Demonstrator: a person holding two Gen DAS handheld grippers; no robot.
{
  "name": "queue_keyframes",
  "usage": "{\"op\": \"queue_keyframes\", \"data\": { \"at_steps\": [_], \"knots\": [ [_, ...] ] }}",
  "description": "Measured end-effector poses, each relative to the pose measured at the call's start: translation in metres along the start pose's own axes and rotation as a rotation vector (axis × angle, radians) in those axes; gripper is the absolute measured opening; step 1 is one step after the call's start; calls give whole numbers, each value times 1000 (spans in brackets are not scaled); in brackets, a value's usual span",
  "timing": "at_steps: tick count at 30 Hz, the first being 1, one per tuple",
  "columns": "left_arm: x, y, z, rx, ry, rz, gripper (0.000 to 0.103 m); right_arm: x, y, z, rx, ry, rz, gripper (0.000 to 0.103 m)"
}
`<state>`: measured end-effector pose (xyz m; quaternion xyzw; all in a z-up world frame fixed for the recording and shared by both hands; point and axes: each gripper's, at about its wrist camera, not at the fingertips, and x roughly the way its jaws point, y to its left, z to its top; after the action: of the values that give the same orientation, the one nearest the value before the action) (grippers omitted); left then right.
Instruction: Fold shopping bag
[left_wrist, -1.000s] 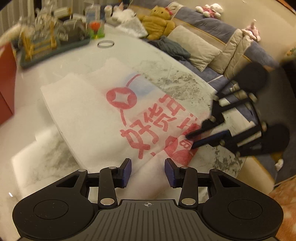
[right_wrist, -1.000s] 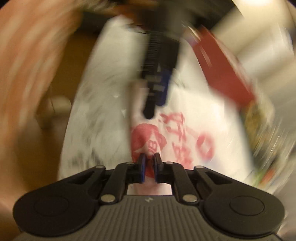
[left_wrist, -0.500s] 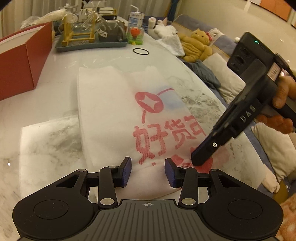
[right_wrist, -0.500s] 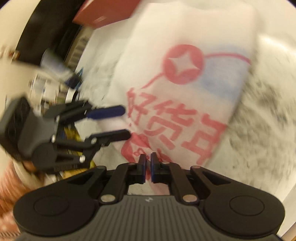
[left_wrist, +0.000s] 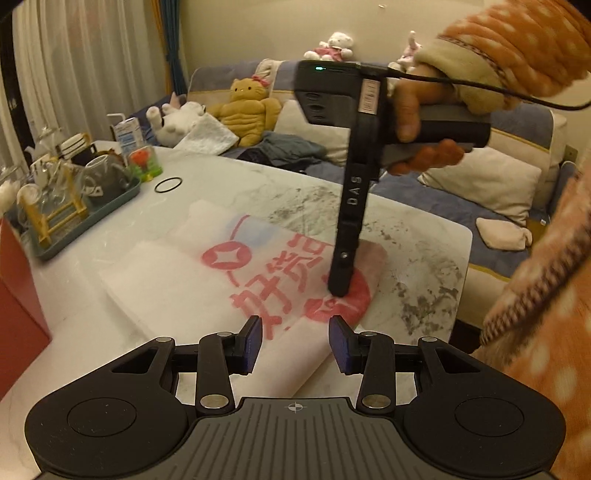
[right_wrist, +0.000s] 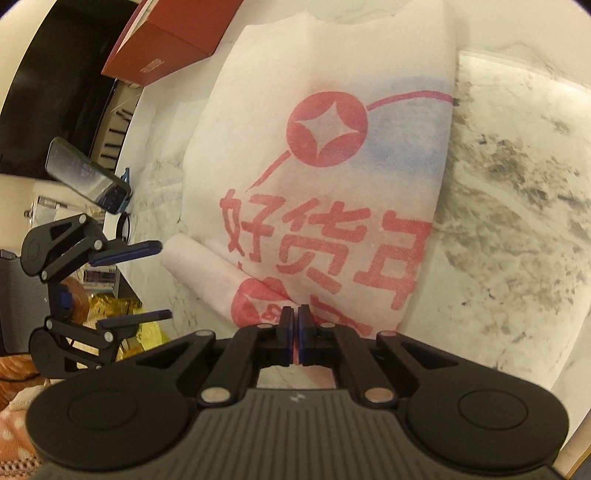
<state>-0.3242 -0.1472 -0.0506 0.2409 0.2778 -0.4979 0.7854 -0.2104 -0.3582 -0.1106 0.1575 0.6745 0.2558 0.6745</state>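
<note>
Two grippers meet the shopping bag (right_wrist: 317, 177) flat on the tabletop (right_wrist: 517, 221): right gripper (right_wrist: 296, 317) fingers pinched together on its near printed corner, long axis running away, left gripper (left_wrist: 295, 338) fingers part-open, empty, just short of its near edge.

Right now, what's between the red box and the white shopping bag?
Only bare marble table. In the right wrist view, nothing sits between the red box and the shopping bag.
</note>
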Motion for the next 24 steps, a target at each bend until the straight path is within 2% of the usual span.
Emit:
{"op": "queue_keyframes", "data": {
  "at_steps": [3, 9, 13, 15, 18, 24],
  "knots": [
    [12, -18, 12, -27, 18, 23, 41, 1, -3, 6, -15, 25, 28, 0],
    [22, -46, 14, 20, 63, 74, 41, -2, -9, 6, -38, 34, 75, 0],
    [33, -32, 14, -66, 115, 70, 41, -3, -10, 8, -39, 40, 86, 0],
    [33, -23, 13, -100, 111, 61, 41, -2, -6, 7, -50, 38, 74, 0],
    [36, -8, 14, -150, 139, 104, 41, -2, -6, 5, -50, 27, 77, 0],
    [48, 0, 11, -197, 179, 111, 41, -4, -4, 3, -49, 20, 74, 0]
  ]
}}
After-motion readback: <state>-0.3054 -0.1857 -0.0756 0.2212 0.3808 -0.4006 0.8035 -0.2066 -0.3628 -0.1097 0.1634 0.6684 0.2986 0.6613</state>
